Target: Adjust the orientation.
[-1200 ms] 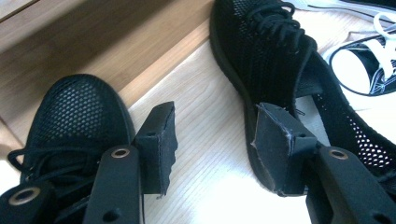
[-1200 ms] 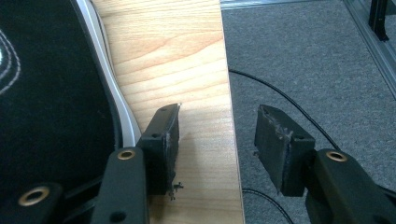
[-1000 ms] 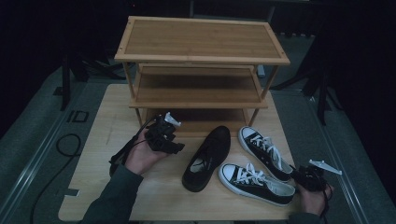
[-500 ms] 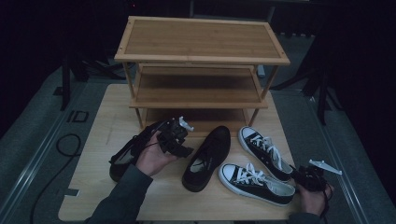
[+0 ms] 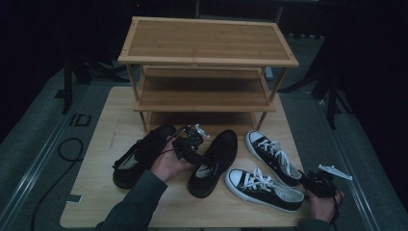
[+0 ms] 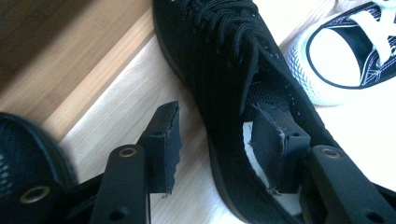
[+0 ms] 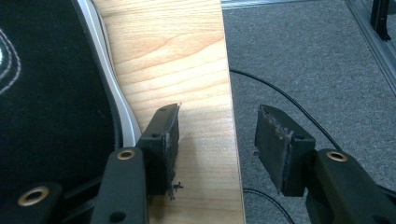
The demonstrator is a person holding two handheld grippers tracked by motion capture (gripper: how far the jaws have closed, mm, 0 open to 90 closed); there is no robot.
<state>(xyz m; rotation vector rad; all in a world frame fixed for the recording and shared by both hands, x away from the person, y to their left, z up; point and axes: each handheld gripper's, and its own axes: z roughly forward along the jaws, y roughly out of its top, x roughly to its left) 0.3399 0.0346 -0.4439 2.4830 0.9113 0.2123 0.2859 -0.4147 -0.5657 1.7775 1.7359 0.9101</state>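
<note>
Looking down the left tongs (image 6: 215,119): straddling the near side wall of the middle black shoe (image 6: 219,56) right at the collar. One pad (image 6: 275,144) down inside the opening over the insole, the other pad (image 6: 163,140) outside over bare table (image 6: 116,88). About half open, jaws just been closing, with that wall between them but daylight on the outer side. So not pinching yet, nothing actually held.

Key bit for the pickup: shoe running lengthwise straight ahead of the left tongs, heel end closest, laces and toe pointing away toward the rack (image 5: 207,48). Grabbing across the thin wall then, not across the whole width. Probably just needs the last bit of squeeze before lifting.

Way nearer than the right tongs (image 7: 217,116), no contest. Those parked well off on the far side of both sneakers, jaws wide and empty, hanging over the table's edge with grey floor under one pad and a sneaker's heel just beside the other.

Head count:
- black shoes: two. The one being straddled, plus the other black shoe (image 5: 139,156) just behind and to the outer side of the left tongs, a slice of it beside the outer jaw.
- black-and-white sneakers: two. Far sneaker (image 5: 272,156) beyond the inner pad, its white toe cap close to the black shoe, and near sneaker (image 5: 262,190) between that one and the right tongs.
- rack: one, three wooden shelves, straight ahead past the shoe's toe.
</note>
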